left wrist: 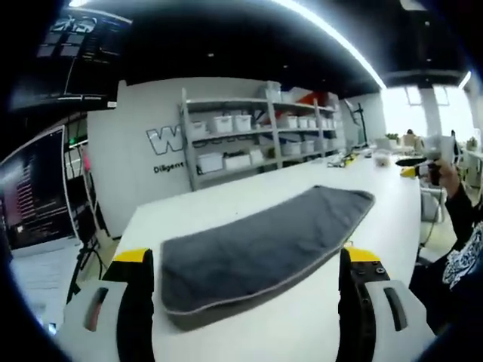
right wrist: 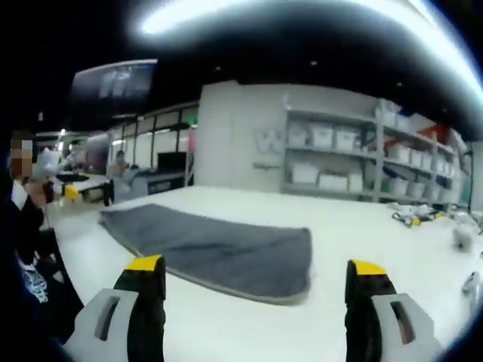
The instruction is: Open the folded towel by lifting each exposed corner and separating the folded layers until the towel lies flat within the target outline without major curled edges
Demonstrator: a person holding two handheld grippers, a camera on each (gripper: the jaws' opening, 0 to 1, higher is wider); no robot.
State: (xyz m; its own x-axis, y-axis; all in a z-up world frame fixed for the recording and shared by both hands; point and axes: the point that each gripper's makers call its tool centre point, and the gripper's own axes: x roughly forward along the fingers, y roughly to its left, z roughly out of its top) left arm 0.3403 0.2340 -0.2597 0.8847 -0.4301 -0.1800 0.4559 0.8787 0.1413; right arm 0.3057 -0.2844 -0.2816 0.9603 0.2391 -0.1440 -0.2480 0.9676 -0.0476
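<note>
Towel (left wrist: 256,253): grey, folded lengthwise, flat on white worktop (left wrist: 226,200) | left gripper (left wrist: 245,290), right gripper (right wrist: 256,290): fingers spread, empty | step: pre-grasp | next: pinch an exposed corner, lift.

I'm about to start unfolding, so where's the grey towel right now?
The grey towel lies folded on the white table, just ahead of both open grippers' jaws, with the shelving beyond it in both views.
</note>
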